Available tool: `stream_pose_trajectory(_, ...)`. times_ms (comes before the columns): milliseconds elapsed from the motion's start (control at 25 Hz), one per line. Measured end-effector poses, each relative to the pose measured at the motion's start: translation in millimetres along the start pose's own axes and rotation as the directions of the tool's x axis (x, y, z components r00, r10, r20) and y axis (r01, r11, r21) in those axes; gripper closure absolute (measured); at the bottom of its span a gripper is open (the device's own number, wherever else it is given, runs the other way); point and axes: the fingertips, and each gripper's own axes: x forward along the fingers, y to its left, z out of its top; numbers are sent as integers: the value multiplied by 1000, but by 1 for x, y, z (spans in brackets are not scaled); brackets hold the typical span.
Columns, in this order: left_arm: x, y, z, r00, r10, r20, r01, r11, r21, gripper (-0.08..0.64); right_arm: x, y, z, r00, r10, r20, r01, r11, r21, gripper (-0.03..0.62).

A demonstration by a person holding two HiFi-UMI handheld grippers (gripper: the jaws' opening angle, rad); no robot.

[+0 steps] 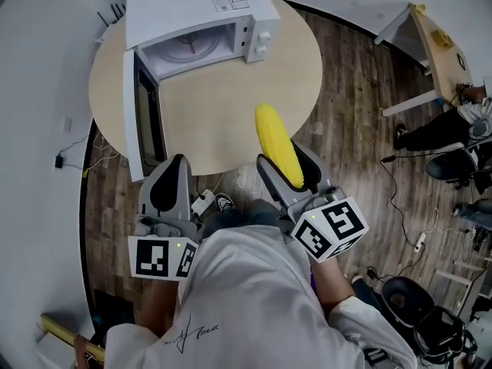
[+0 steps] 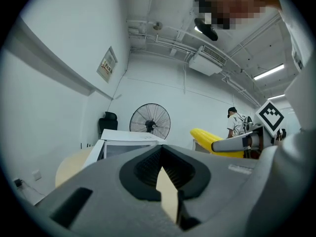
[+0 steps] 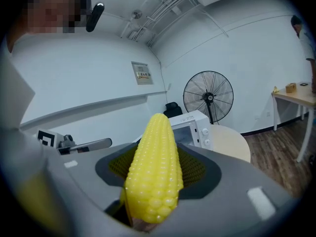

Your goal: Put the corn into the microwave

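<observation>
In the head view we hold the corn (image 1: 277, 148) in the right gripper (image 1: 290, 167) above the near edge of the worktop (image 1: 231, 114), well short of the microwave (image 1: 204, 29), whose door (image 1: 142, 114) stands open. The left gripper view shows the left gripper (image 2: 165, 181) closed on nothing. In the right gripper view the jaws clamp the cob's lower part; we judge it stiff, light and rounded, so a grip nearer mid-length would tip less.

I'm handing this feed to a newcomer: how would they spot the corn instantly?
Find the round table with the open white microwave. At its near edge, the right gripper holds the corn, pointing toward the microwave. Nothing else over the table is bright yellow.
</observation>
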Motion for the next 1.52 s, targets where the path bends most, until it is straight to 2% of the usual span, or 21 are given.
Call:
stream_pose_trajectory(440,-10,39,1,997,74,17,-73,997,-39,565,50,3,4,999,47,-17,-47,998,-38,327)
stream_pose_trajectory(760,11,49,11,993,97,66,-91,992,-82,565,88,-7,15,996,88,-15,-89,994,-66,327)
stream_pose_trajectory(1200,57,59,17,992,118,34,-114,988,-103,565,135,-43,22,991,106,-76,-113,989,-91,328)
stream_pose_trajectory(1520,87,69,12,985,175,6,-173,979,-112,565,171,-64,22,981,146,-125,-156,985,-78,327)
